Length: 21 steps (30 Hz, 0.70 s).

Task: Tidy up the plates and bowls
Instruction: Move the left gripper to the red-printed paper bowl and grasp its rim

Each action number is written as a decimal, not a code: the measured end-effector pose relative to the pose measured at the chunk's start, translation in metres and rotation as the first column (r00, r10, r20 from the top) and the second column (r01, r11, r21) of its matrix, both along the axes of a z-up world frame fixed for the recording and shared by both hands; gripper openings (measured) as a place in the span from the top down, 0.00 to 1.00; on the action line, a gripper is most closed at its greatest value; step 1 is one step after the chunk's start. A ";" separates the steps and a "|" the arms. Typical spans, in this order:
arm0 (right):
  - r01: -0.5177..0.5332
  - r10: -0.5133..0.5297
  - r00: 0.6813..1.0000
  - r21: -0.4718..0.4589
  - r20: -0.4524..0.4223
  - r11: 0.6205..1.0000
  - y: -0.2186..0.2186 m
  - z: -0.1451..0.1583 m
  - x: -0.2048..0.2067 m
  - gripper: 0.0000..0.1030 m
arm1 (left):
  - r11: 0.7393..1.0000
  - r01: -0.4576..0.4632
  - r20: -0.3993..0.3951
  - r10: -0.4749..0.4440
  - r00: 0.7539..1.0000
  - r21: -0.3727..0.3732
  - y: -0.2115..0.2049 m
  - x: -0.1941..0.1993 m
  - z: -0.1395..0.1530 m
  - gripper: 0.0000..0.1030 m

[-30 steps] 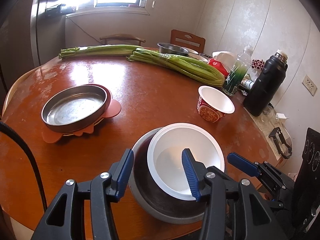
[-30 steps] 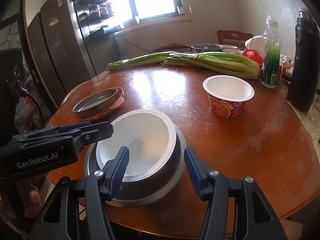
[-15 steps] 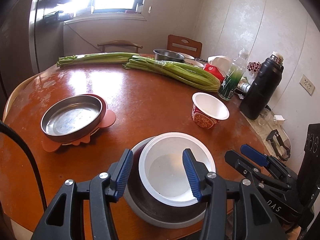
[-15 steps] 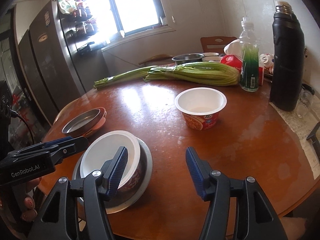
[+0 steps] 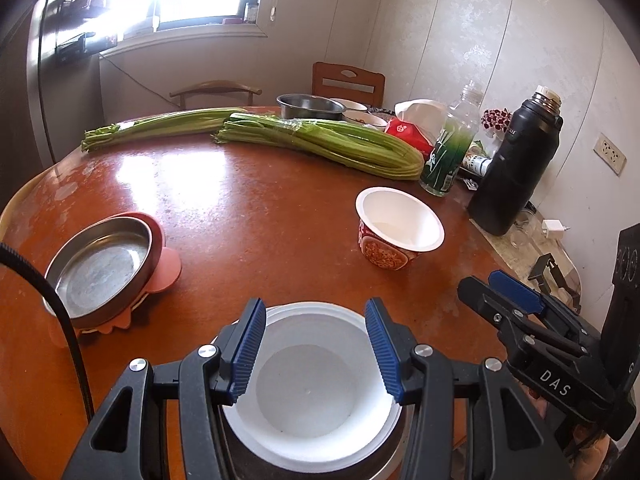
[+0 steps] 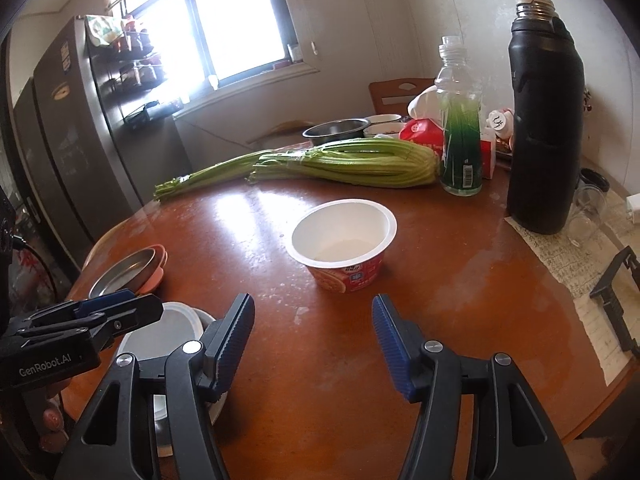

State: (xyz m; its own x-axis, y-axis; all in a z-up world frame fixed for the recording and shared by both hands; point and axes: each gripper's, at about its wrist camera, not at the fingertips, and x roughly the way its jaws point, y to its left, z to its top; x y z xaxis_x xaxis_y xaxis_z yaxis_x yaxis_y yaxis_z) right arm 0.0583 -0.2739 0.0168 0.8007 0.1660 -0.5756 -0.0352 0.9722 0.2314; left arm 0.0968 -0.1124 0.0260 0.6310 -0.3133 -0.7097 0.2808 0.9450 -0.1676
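Note:
A white bowl [image 5: 316, 392] sits nested in a steel bowl [image 5: 386, 467] at the table's near edge. My left gripper [image 5: 316, 352] hovers just above it, open, with a finger over each side of the rim and neither pad touching. In the right wrist view the left gripper [image 6: 148, 302] hangs over the white bowl [image 6: 168, 328]. My right gripper [image 6: 314, 340] is open with nothing between its fingers. It points at a red noodle cup [image 6: 344, 236] with a white inside, a short way ahead. A steel plate [image 5: 100, 272] rests on a pink mat [image 5: 168, 268] at the left.
Two celery bunches [image 5: 320, 144] lie across the far side, with a steel bowl [image 5: 310, 106] behind them. A green bottle [image 5: 448, 152] and a black flask [image 5: 516, 168] stand at the right. Paper [image 6: 576, 264] and a black stand [image 6: 616, 292] lie by the right edge.
My left gripper drew back, so the white bowl now lies centred under both fingers, not under one. My right gripper swung right, off the stacked bowls towards the red cup, and its jaws widened slightly.

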 end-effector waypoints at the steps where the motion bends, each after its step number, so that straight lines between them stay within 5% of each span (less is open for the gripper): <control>1: 0.007 -0.007 1.000 0.002 0.004 1.000 -0.003 0.001 0.003 0.39 | 1.000 0.010 0.000 -0.010 1.000 0.004 -0.004 0.004 0.000 0.50; 21: 0.063 -0.060 0.987 0.016 -0.151 0.998 -0.034 -0.033 0.100 0.39 | 0.995 0.093 -0.114 -0.090 0.989 0.028 -0.055 0.102 -0.013 0.50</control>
